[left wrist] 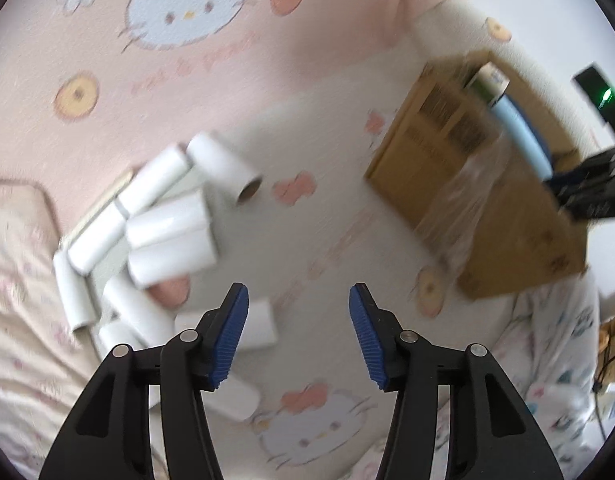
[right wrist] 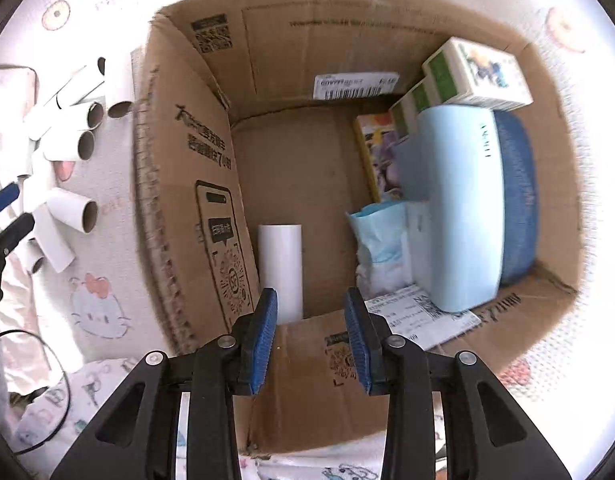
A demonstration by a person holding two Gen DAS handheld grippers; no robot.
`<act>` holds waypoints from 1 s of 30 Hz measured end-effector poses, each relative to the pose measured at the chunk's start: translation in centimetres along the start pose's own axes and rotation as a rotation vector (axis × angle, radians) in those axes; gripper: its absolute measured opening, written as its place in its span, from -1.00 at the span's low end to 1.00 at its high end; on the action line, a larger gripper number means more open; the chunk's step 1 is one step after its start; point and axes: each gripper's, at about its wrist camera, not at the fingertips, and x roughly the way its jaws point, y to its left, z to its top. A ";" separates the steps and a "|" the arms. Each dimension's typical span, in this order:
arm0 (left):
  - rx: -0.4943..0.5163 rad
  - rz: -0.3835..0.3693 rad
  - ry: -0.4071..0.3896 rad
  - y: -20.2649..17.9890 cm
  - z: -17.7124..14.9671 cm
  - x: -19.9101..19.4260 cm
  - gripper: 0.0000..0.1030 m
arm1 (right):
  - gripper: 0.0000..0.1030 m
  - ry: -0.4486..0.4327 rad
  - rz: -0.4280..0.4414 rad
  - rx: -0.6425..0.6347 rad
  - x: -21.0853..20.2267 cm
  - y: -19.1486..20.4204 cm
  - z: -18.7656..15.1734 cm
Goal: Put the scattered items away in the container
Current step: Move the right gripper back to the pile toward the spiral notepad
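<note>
pink bedsheet [left wrist: 235,92] holds white rolls [left wrist: 167,224]; left gripper [left wrist: 298,336] and right gripper [right wrist: 310,336] both spread, empty.

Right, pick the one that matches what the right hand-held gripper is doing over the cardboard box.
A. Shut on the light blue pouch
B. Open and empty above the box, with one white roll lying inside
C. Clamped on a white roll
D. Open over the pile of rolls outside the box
B: the right hand-held gripper has its jaws apart with nothing between them, above the cardboard box, where a single white roll lies on the floor.
</note>
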 end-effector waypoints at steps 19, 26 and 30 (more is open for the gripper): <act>-0.477 -0.050 -0.035 14.5 -6.3 -0.9 0.17 | 0.18 -0.510 -0.517 -0.313 -4.3 14.4 -0.2; -0.558 -0.037 -0.087 18.4 -5.1 -1.2 0.20 | 0.18 -0.595 -0.332 -0.419 -2.1 19.5 3.4; -0.602 -0.040 -0.115 20.9 -4.1 -1.1 0.20 | 0.18 -0.681 -0.244 -0.539 -1.9 22.4 5.1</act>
